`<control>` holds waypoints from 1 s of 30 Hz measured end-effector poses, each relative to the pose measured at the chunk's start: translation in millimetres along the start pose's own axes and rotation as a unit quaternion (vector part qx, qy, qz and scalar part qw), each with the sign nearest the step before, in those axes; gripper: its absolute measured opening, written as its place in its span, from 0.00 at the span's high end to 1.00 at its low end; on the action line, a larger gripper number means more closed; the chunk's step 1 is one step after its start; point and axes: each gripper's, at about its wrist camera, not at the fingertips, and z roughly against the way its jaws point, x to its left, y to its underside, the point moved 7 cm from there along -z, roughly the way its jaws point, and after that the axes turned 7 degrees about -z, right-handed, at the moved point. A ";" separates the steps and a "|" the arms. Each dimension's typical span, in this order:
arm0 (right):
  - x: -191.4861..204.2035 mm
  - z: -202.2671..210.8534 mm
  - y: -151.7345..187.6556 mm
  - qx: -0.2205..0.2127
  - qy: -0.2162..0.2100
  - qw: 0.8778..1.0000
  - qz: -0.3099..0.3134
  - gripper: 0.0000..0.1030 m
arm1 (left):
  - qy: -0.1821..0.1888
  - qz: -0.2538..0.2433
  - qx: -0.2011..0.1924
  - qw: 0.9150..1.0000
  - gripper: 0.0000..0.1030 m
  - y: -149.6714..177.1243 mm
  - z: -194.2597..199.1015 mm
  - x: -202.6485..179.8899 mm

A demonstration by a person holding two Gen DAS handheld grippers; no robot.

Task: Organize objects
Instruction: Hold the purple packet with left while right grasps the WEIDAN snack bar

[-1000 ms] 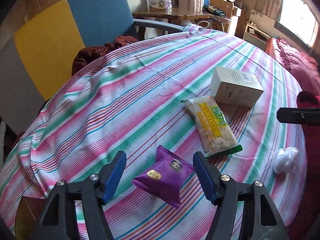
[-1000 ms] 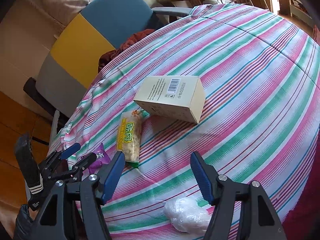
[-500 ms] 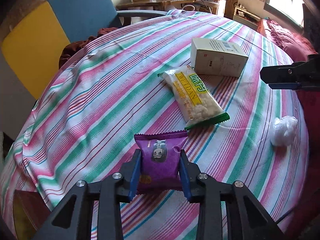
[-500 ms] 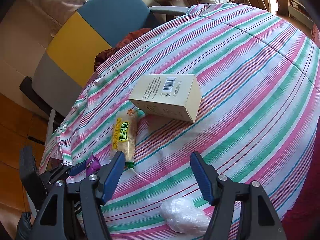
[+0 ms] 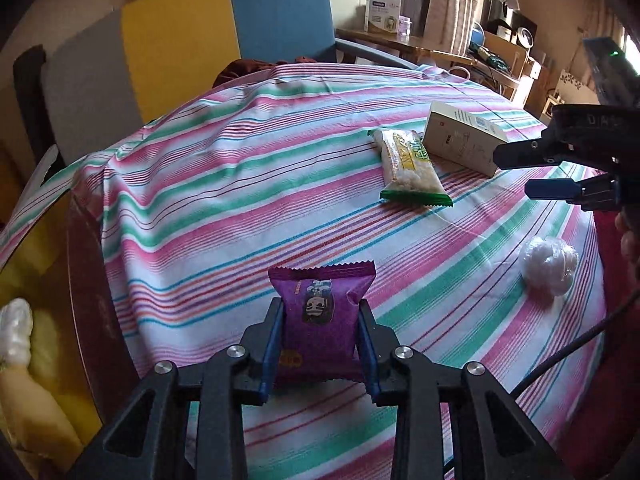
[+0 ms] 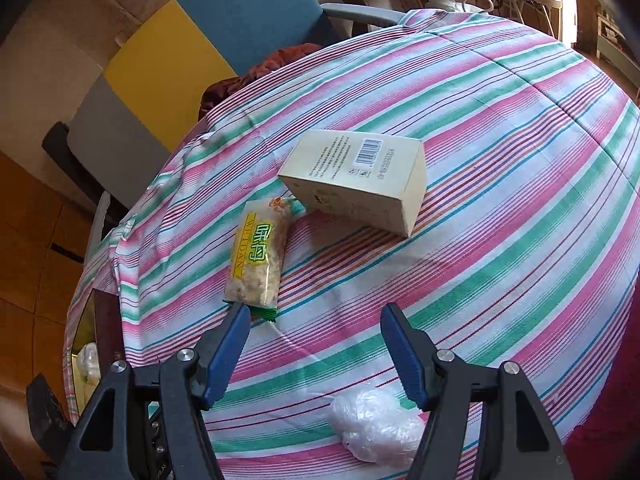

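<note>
Left gripper (image 5: pixel 322 336) clamped on purple snack packet (image 5: pixel 320 322), packet upright between pads, clear of striped tablecloth (image 5: pixel 224 184). Right gripper (image 6: pixel 314 342) jaws apart, empty, plastic wad (image 6: pixel 376 426) just under it. Advice: keep squeeze steady, foil slippery; carry toward open box (image 5: pixel 52 320) left of tool, release low.

Each hand-held gripper is black plastic: the left hand-held gripper (image 5: pixel 322 340) and right hand-held gripper (image 6: pixel 315 346) carry blue finger pads, silver screws at the pivots and triangular cut-outs behind them. A black cable trails behind the right one.
</note>
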 end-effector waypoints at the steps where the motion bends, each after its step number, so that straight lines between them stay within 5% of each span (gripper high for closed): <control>1: 3.5 -2.0 1.9 0.004 -0.001 1.000 0.007 0.33 | -0.003 -0.001 -0.006 1.000 0.67 2.3 1.7 -0.5; 14: 29.3 -37.6 19.9 0.069 0.041 0.994 0.071 0.33 | -0.001 0.001 -0.055 0.998 0.66 12.4 0.2 -1.3; 26: 54.9 -94.1 -19.5 0.036 0.078 0.991 0.098 0.33 | 0.007 0.012 -0.060 0.998 0.65 14.6 -2.1 -1.2; 30: 56.6 -92.9 -22.1 0.022 0.089 0.988 0.127 0.59 | -0.001 0.007 -0.061 0.998 0.65 15.0 -2.4 -1.4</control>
